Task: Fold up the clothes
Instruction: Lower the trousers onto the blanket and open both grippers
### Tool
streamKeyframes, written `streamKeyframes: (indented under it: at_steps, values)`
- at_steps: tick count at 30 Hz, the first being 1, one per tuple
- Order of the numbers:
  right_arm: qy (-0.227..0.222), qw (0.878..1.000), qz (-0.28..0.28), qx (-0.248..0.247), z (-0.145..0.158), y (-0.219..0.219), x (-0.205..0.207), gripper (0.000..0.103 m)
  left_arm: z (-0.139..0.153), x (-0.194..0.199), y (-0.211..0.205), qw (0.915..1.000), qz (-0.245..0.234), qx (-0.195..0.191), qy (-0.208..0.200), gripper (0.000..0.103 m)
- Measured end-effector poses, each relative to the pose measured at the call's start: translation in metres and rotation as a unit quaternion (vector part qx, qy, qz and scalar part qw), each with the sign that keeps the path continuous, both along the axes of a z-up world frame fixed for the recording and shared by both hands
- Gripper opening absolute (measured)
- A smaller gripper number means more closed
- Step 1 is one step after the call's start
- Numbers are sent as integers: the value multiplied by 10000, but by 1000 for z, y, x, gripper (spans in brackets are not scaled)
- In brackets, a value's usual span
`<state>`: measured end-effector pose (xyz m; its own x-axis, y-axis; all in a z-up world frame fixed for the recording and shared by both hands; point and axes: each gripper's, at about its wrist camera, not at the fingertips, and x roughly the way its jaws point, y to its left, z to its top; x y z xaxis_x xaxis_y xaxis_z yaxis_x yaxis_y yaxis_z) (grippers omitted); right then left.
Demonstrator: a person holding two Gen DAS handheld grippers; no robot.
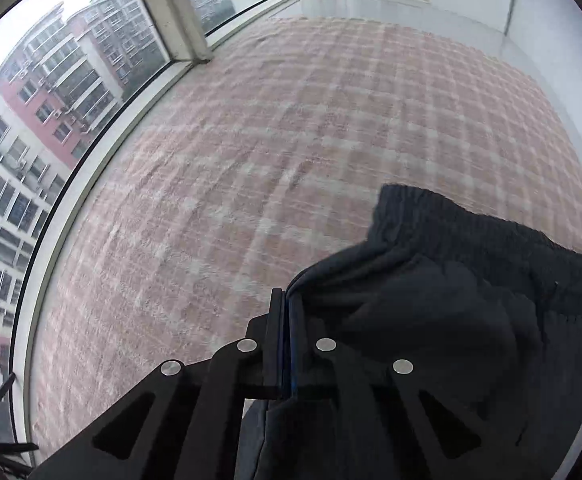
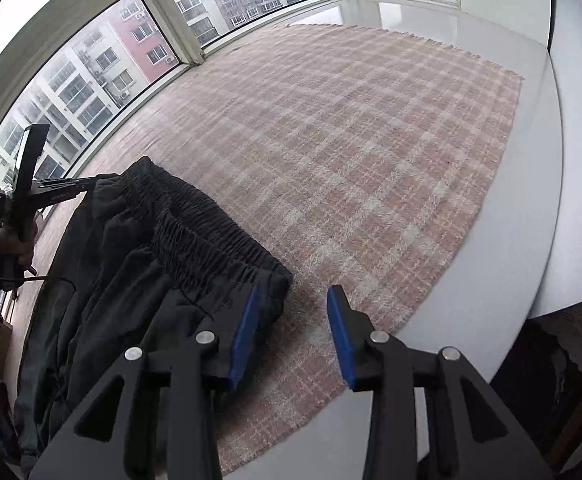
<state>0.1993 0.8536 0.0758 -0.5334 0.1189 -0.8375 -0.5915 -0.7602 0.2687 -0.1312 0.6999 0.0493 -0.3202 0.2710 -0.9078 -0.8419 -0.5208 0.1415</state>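
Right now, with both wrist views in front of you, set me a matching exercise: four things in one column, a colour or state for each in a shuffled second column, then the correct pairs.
Things:
1. left gripper
2. right gripper
3. trousers
4. blanket

Colour or state:
A. pink and cream check, spread flat under the clothes
B. jaws shut, pinching dark cloth
C. dark, with a gathered elastic waistband
D. jaws apart, nothing between the blue pads

Pairs: 1-B, 2-D, 3-C, 4-A
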Motion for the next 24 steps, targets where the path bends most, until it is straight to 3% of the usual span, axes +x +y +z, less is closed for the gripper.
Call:
streamKeyframes:
  at_steps: [4, 7, 9, 10, 11, 12, 14, 18, 21, 24]
  values:
    - [-98, 9998, 183, -49, -8, -5, -11, 41, -8, -16, 2, 9995, 269, -126, 49, 6]
    - [-109, 9990, 373, -225, -14, -10, -21, 43, -7, -13, 6, 9998, 190, 13, 42, 7]
    - [-246, 9986, 457, -72, -18, -15, -31, 43, -7, -10, 9, 9998, 104, 128, -128, 8]
    - [-306, 9985, 465, 10, -19, -16, -36, 43, -7, -9, 10, 9996, 61, 186, -219, 15]
    - [-335, 9984, 463, 16, -21, -17, -40, 36, -5, -7, 12, 9992, -1, 277, -293, 20]
    - [-300, 9985, 460, -60, -22, -17, -42, 28, -4, -3, 15, 9989, -79, 341, -309, 32]
    - [-207, 9992, 319, -108, -18, -16, -42, 15, -7, 2, 24, 9993, -153, 310, -136, 35]
    - [-307, 9993, -141, -160, -10, -7, -37, 15, -7, 1, 27, 9998, 71, 181, -30, 35]
    - [-283, 9993, 0, -247, 4, -11, -37, 19, 34, 9, -5, 9983, 146, 568, 73, 35]
    - [300, 9989, 204, -285, 40, -22, -25, 19, 96, 35, -69, 9950, -4, 963, 281, 35]
